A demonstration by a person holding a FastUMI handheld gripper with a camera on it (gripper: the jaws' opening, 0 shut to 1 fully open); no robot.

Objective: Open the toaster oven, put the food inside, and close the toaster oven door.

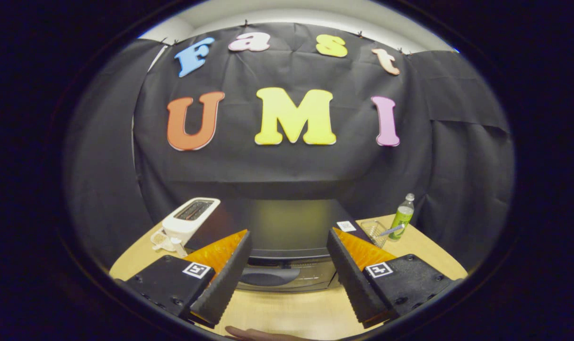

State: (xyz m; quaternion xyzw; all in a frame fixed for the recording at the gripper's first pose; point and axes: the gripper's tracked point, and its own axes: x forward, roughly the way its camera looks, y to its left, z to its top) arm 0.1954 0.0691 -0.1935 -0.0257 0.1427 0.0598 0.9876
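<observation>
A black toaster oven (287, 227) stands on the wooden table (287, 312) straight ahead of my fingers, seen from above and in front. Its door (282, 277) is closed, with a dark handle across the front. My gripper (289, 277) hangs above the table in front of the oven, open wide with nothing between its fingers. The left fingertip (225, 284) and the right one (350, 282) frame the oven's front. No food can be made out.
A white slot toaster (189, 218) with its cord sits left of the oven. Right of the oven are a small clear container (375, 232) and a green bottle (402, 217). A hand (253, 334) shows at the table's near edge.
</observation>
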